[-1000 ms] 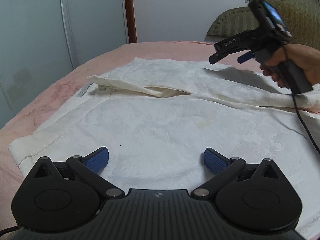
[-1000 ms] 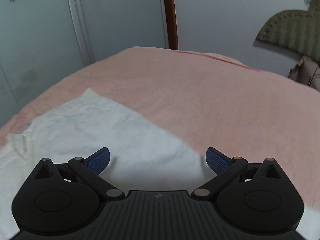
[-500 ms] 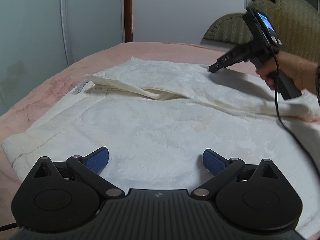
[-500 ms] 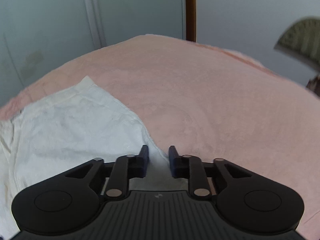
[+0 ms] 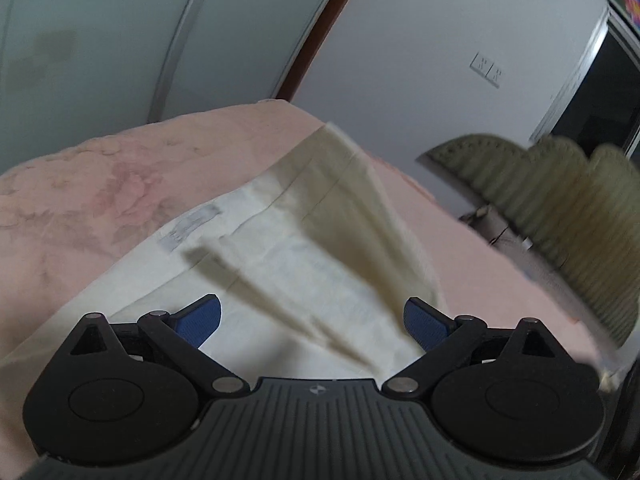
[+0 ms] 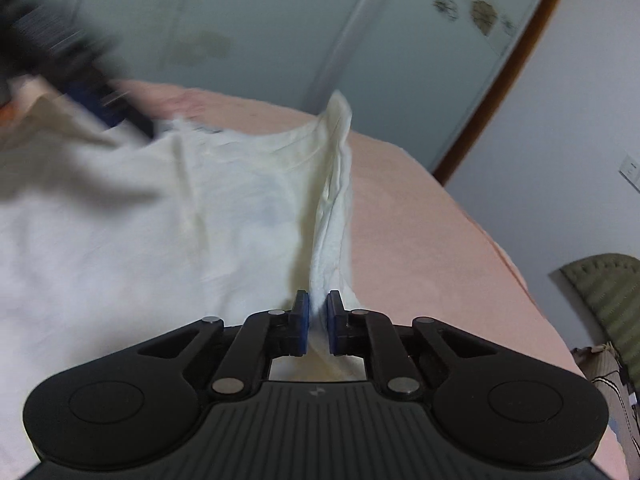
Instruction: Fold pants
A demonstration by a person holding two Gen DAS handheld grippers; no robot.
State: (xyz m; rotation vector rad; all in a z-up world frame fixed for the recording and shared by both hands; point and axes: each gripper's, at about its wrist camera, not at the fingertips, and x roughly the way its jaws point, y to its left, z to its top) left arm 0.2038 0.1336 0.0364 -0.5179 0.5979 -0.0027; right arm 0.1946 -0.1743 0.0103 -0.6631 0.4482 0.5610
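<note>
The white pants [image 5: 304, 248] lie on the pink bed [image 5: 80, 192]. In the right wrist view the pants [image 6: 160, 220] spread to the left, and my right gripper [image 6: 318, 320] is shut on their edge, which rises as a taut ridge away from the fingers. My left gripper [image 5: 312, 320] is open just above the cloth, with a lifted fold running between its blue pads [image 5: 200, 318]. The left gripper shows as a dark blur in the right wrist view [image 6: 60, 52] at the upper left.
Pale wardrobe doors [image 5: 100, 40] stand behind the bed. A green padded headboard [image 5: 560, 208] is at the right, also in the right wrist view [image 6: 608, 292]. Bare pink bedding [image 6: 440, 240] lies right of the pants.
My right gripper has shut on the pants edge and lifted it into a ridge. Both views have swung and tilted; the left gripper stays open over the cloth.
</note>
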